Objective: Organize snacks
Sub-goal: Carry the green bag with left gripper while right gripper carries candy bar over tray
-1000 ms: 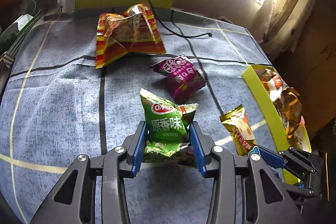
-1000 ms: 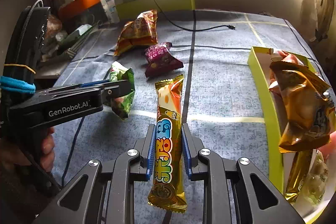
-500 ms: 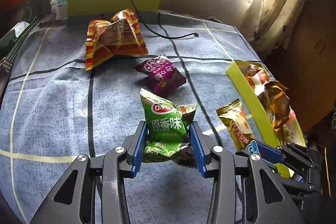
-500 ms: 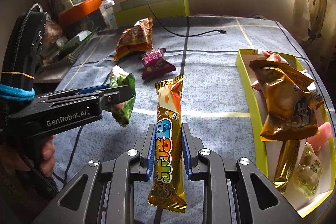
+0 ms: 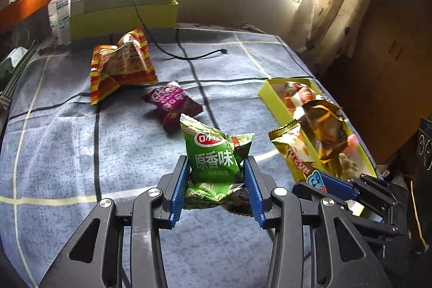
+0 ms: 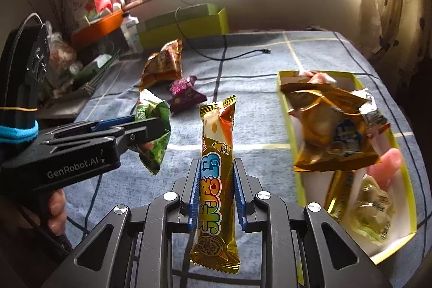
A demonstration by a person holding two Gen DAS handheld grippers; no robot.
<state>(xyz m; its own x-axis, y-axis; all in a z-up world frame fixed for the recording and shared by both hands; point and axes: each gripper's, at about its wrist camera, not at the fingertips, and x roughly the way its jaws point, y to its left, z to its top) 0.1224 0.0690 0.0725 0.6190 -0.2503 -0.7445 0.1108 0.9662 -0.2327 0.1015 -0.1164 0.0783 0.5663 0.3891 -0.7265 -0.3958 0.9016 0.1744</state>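
Note:
My left gripper (image 5: 217, 168) is shut on a green snack bag (image 5: 213, 153) and holds it above the blue cloth. It also shows in the right wrist view (image 6: 155, 123). My right gripper (image 6: 216, 172) is shut on a long gold snack bar (image 6: 216, 163), held upright above the cloth; the bar shows in the left wrist view (image 5: 293, 150). A yellow tray (image 6: 290, 126) at the right holds a gold bag (image 6: 334, 131) and several other snacks. A purple bag (image 5: 172, 104) and a red-yellow bag (image 5: 121, 66) lie on the cloth.
A yellow-green box (image 5: 121, 10) and a white bottle (image 5: 59, 15) stand at the table's far edge. A black cable (image 5: 189, 56) runs across the far cloth. Clutter lines the left side (image 6: 81, 64). A curtain (image 5: 324, 4) hangs at the right.
Both grippers, still holding their snacks, have risen and drawn back. The yellow tray shows more fully and sits nearer the centre in both views.

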